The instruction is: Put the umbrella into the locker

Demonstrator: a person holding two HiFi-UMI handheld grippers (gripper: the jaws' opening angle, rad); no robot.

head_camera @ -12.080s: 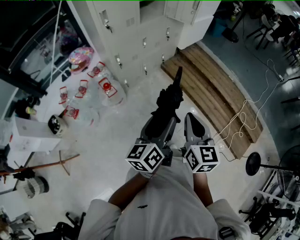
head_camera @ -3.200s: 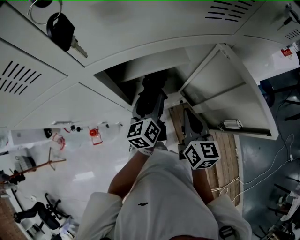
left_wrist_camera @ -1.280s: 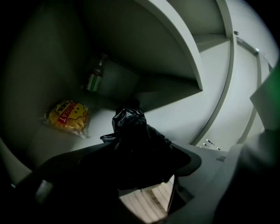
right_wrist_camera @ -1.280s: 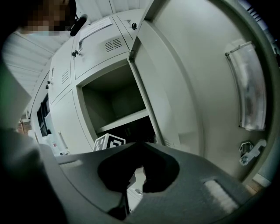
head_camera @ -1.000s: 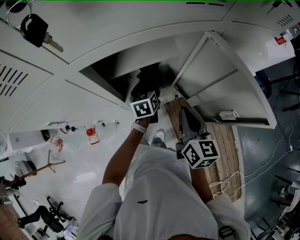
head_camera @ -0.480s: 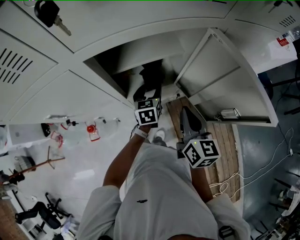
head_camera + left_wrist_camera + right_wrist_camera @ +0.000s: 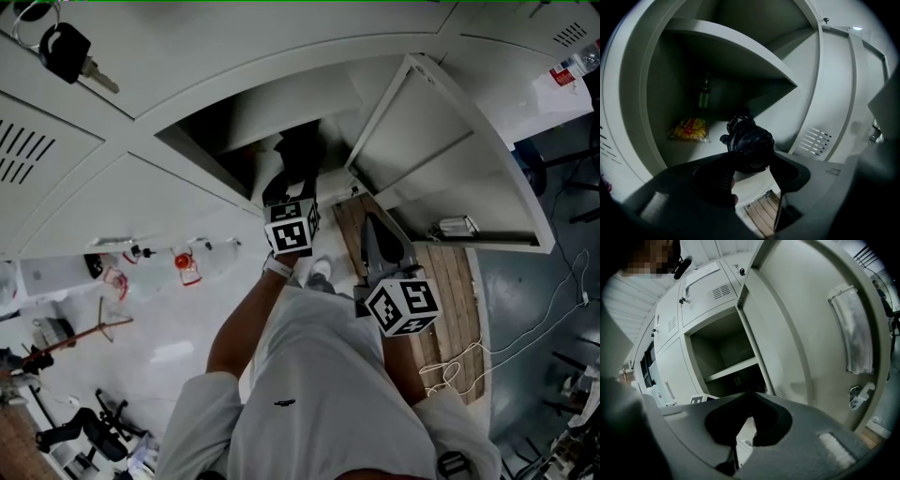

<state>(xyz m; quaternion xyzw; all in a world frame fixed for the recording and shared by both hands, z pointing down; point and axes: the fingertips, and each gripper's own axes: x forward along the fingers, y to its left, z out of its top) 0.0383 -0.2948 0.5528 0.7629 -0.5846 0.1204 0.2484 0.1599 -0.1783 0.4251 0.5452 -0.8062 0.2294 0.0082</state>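
Left gripper view: the left gripper (image 7: 753, 160) has its jaws spread, though they have just been closing. The umbrella (image 7: 747, 143) has its near end between the tips, and no pad visibly presses it. Seconds ago it was carried; now it lies on the floor of the locker (image 7: 661, 93), near a snack bag (image 7: 689, 129), so placement looks done. The right gripper (image 7: 749, 394) has its jaws pressed together, empty, beside the open door (image 7: 801, 333).

locker floor (image 7: 689, 152) | on it: umbrella (image 7: 749, 143), yellow snack bag (image 7: 689, 130), bottle (image 7: 704, 93)
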